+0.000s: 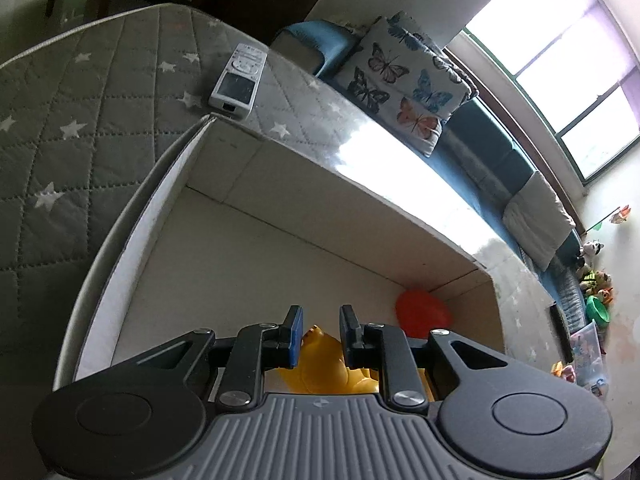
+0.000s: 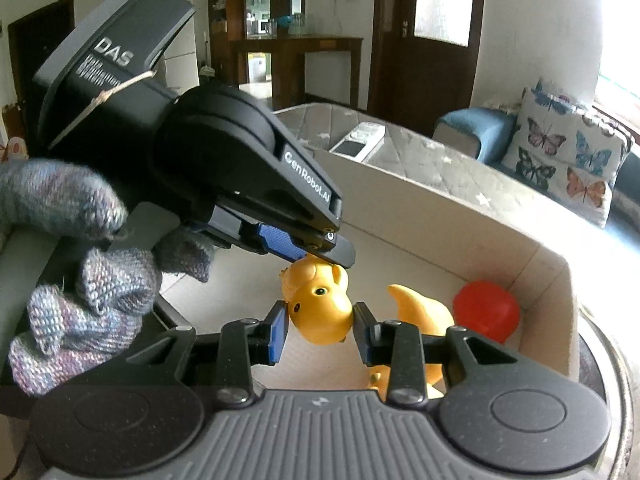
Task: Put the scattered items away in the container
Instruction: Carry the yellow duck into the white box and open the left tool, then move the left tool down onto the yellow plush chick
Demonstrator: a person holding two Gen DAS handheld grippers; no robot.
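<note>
A yellow toy dragon [image 2: 320,304] is inside the white cardboard box [image 2: 440,216]. My right gripper [image 2: 320,330] is shut on the toy's head, its pads pressed on both sides. My left gripper [image 2: 320,254] reaches in from the left just above the toy's head; in the left wrist view its jaws [image 1: 319,334] stand apart with the toy [image 1: 324,364] under them. A red ball [image 2: 486,310] lies in the box's far corner, also in the left wrist view [image 1: 420,312]. A white remote [image 1: 238,78] lies on the quilted mat beyond the box.
The box sits on a grey star-patterned quilted mat [image 1: 60,120]. A blue sofa with a butterfly pillow [image 1: 404,76] stands behind. Toys lie on the floor at far right [image 1: 592,300]. A wooden door [image 2: 424,32] and a shelf are across the room.
</note>
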